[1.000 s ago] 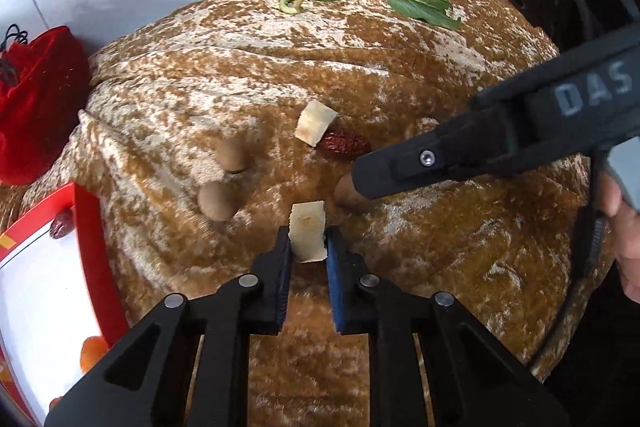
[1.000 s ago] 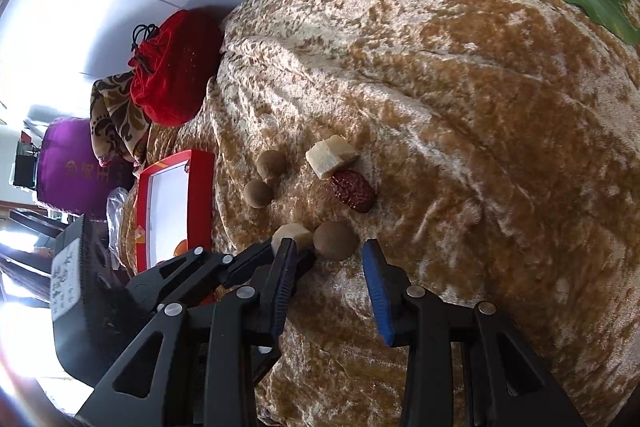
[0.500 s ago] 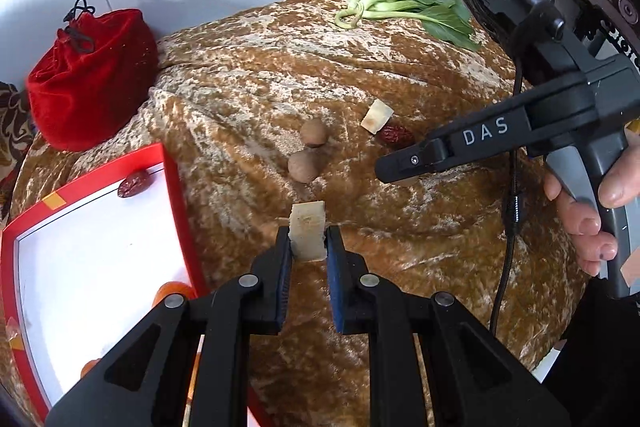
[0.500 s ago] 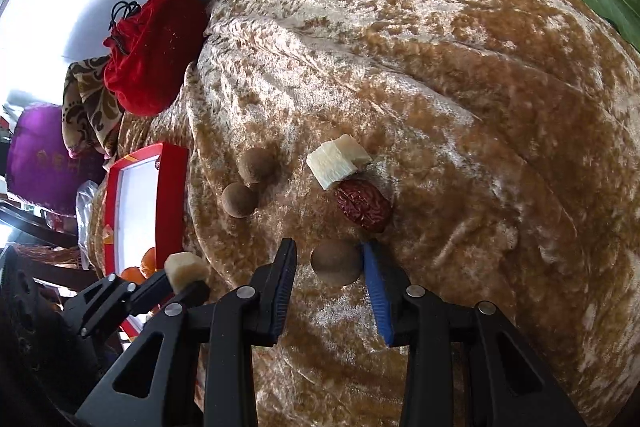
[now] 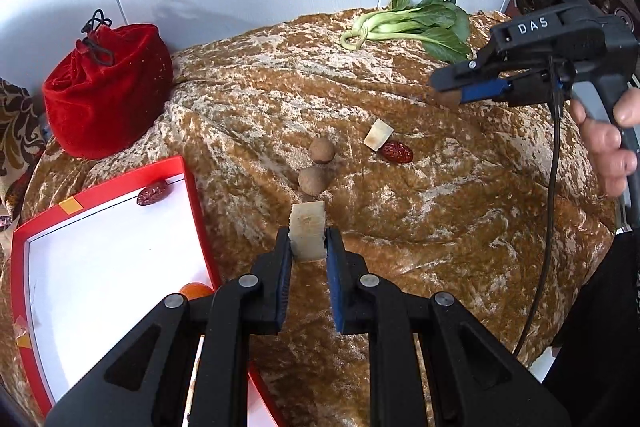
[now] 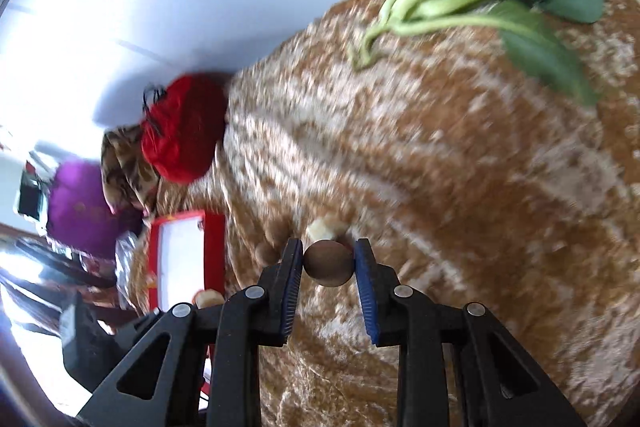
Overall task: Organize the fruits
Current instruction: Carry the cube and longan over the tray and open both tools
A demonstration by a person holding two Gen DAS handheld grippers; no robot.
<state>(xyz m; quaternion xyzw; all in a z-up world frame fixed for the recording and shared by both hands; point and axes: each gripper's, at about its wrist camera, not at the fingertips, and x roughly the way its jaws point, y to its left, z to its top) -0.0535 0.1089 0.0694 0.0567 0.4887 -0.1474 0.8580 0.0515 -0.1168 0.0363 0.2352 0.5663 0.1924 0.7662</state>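
Observation:
My left gripper is shut on a pale fruit chunk and holds it above the brown cloth, just right of the red-rimmed white tray. My right gripper is shut on a round brown longan and holds it in the air; it also shows in the left wrist view at the right. On the cloth lie two brown longans, another pale chunk and a red date. The tray holds a red date and an orange fruit.
A red velvet pouch stands at the back left by the white wall. Green bok choy lies at the back of the cloth-covered table. A patterned cloth and a purple bag sit beyond the pouch.
My right gripper closed on the longan and lifted it off the cloth, up and back. My left gripper rose and drew back with the pale chunk, bringing the tray into view.

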